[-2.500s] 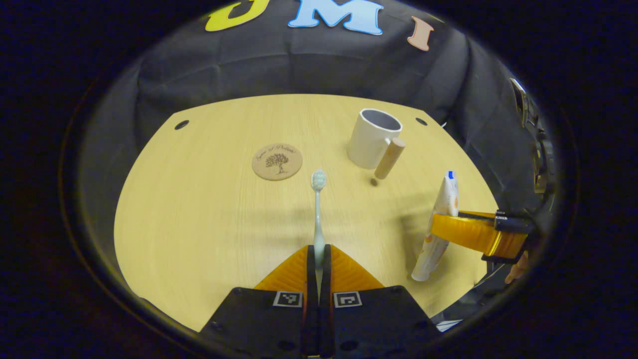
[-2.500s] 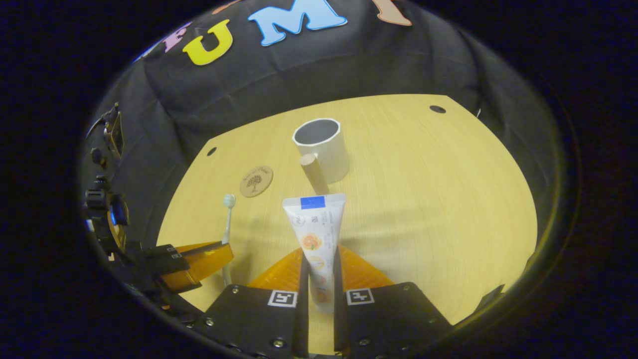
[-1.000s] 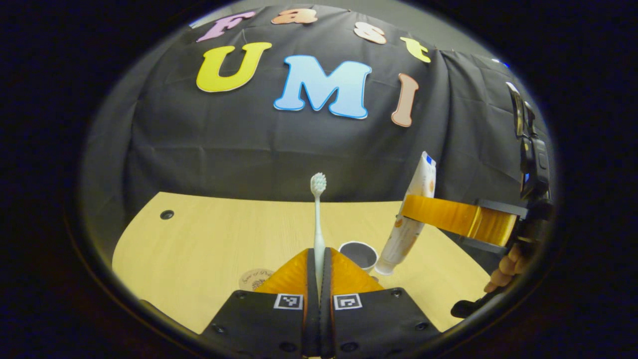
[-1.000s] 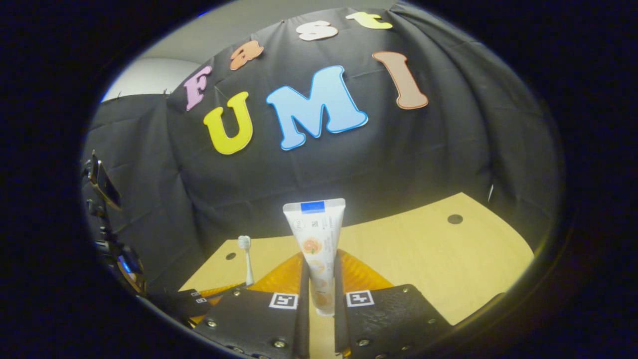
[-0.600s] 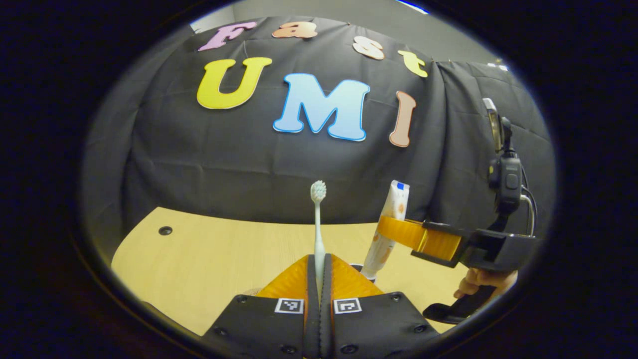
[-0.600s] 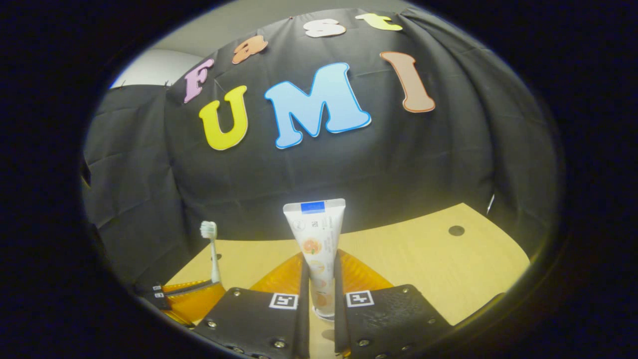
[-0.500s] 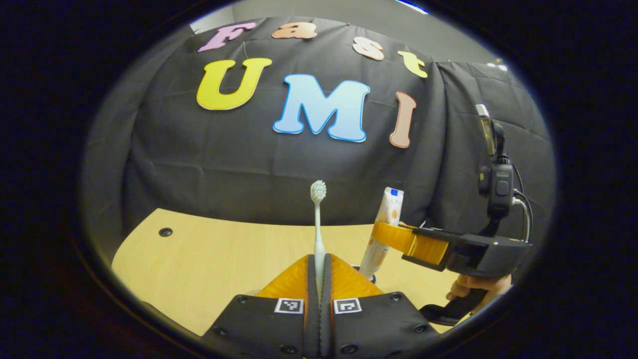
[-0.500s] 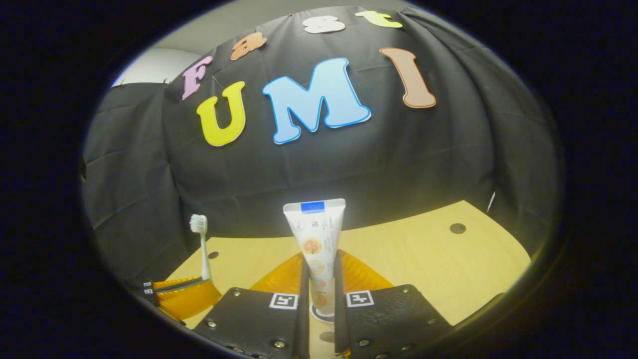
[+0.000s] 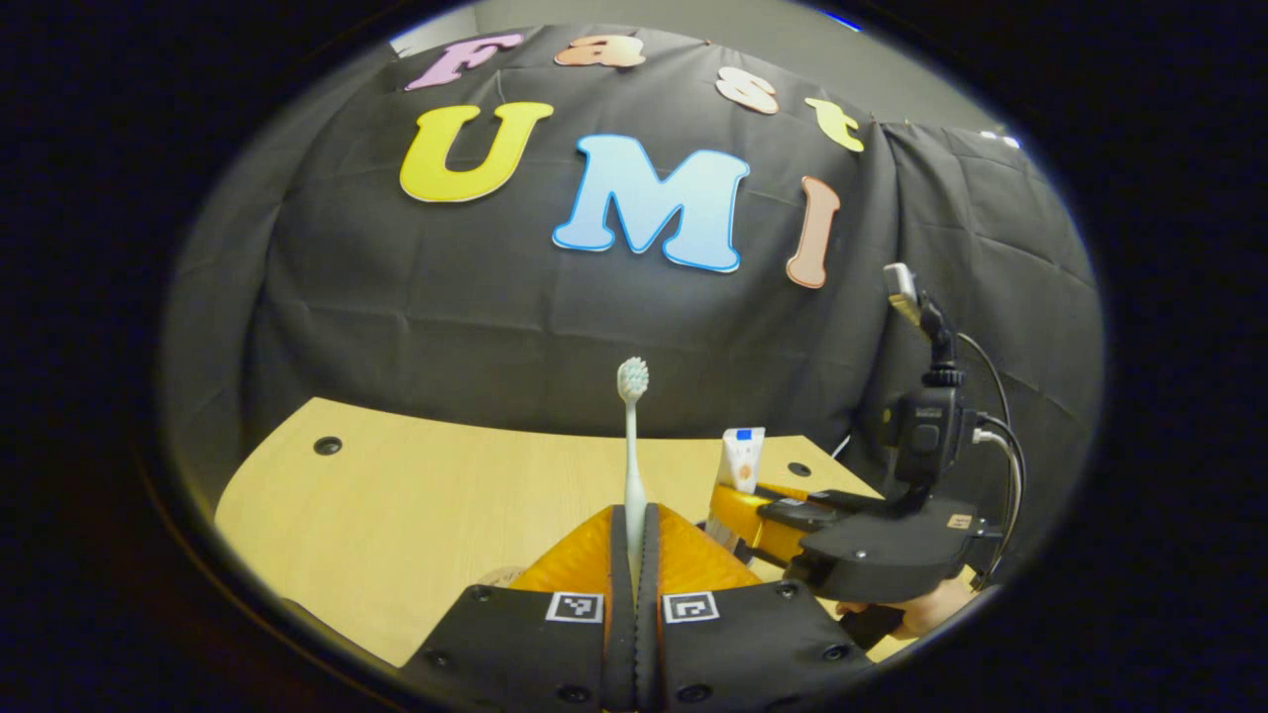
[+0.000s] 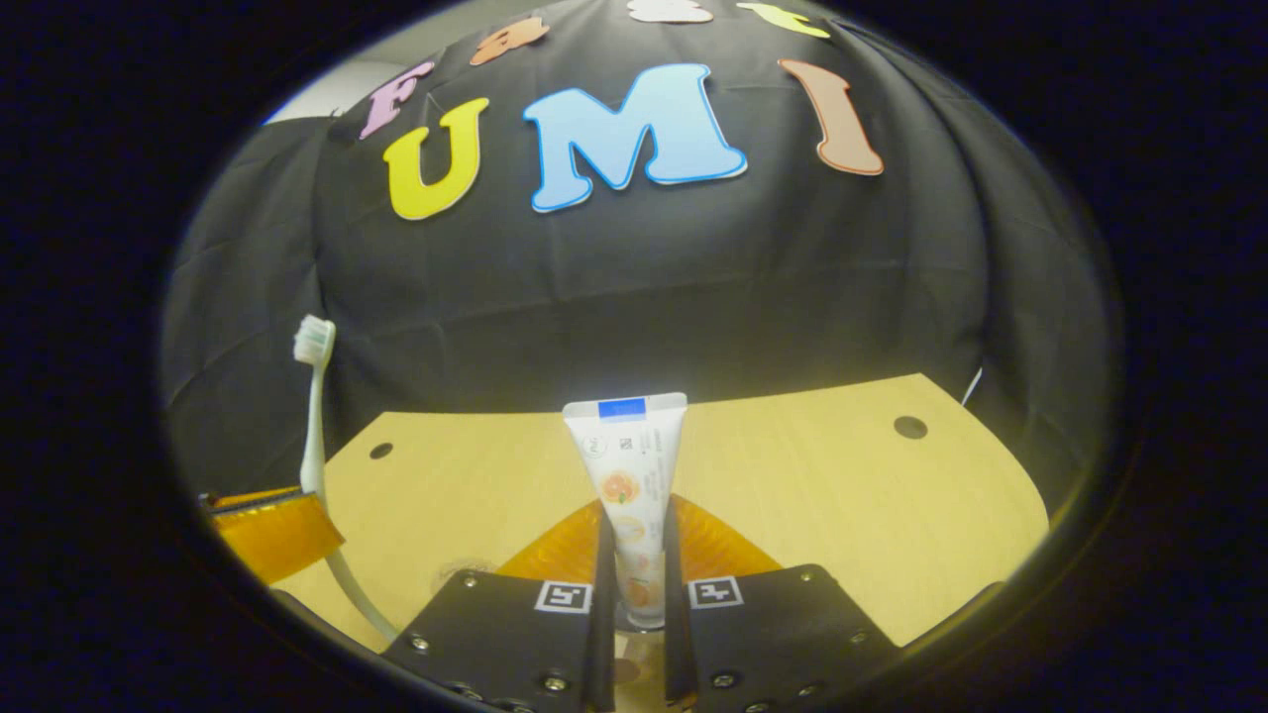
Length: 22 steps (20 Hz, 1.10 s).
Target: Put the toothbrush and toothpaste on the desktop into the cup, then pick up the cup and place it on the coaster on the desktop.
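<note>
Right gripper view: the right gripper (image 10: pixel 634 574), pinching the upright toothpaste (image 10: pixel 627 475), has sunk toward the tabletop (image 10: pixel 842 515), presumably into the hidden cup, while the left gripper (image 9: pixel 634 555) clamps the toothbrush (image 9: pixel 632 446) alongside.

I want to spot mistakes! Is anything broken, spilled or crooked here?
Nothing stands out. The left gripper holds the toothbrush upright, and the right gripper holds the toothpaste upright above the table. Nothing looks spilled or damaged.

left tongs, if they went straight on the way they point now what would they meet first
Probably the black cloth wall. The left tongs, shut on the upright toothbrush, point over the desktop at it, with nothing nearer on that line; depth is unclear.
</note>
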{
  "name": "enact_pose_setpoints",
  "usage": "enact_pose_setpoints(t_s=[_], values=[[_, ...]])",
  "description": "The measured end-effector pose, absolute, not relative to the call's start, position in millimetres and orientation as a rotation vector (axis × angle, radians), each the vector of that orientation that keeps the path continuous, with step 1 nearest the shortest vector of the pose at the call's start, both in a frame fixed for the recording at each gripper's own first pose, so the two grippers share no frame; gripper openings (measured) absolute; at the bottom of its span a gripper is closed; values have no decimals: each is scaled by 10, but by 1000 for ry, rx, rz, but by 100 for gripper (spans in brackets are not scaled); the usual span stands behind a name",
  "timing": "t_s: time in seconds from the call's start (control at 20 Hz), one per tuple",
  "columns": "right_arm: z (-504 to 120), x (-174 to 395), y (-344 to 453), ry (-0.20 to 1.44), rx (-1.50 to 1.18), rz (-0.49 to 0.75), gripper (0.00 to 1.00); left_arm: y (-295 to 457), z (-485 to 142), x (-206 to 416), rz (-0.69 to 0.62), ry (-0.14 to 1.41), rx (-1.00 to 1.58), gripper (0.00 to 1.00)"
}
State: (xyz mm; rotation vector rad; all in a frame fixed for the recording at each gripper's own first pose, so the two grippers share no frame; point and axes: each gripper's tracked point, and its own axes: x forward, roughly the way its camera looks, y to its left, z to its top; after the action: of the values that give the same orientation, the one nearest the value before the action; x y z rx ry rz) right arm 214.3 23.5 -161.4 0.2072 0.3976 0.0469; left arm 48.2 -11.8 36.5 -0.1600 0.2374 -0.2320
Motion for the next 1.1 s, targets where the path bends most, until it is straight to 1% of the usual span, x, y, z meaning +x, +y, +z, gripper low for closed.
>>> enact_pose_setpoints(t_s=[0.15,0.25,0.45,0.55,0.6,0.65,0.7,0.75,0.8,0.85,0.9,1.0,1.05,1.1], values=[[-1773,2114,249,449,197,47,21,-98,349,497,-230,240,-157,8],[-1829,2116,241,471,192,42,24,-97,330,509,-228,243,-156,8],[-1880,2075,236,502,185,48,24,-125,314,518,-232,245,-156,8],[-1891,2035,229,510,179,51,27,-138,304,527,-233,247,-158,8],[-1868,2048,221,503,172,48,33,-134,317,541,-231,247,-157,8],[-1832,2049,215,491,170,48,34,-135,317,548,-231,246,-157,8],[-1809,2049,198,486,170,45,40,-140,306,551,-228,246,-157,8],[-1801,2030,190,486,174,45,40,-141,300,557,-228,246,-157,8],[-1797,2026,194,490,180,48,48,-144,298,561,-226,246,-158,8],[-1791,2021,171,494,178,44,55,-145,297,563,-227,246,-160,8],[-1786,2012,160,494,177,47,56,-143,283,573,-226,247,-161,8],[-1765,1990,153,491,173,50,63,-152,280,591,-225,243,-168,8],[-1735,1975,161,483,173,55,63,-148,279,607,-223,241,-170,8],[-1697,1974,152,472,174,57,73,-154,276,621,-224,240,-171,8]])
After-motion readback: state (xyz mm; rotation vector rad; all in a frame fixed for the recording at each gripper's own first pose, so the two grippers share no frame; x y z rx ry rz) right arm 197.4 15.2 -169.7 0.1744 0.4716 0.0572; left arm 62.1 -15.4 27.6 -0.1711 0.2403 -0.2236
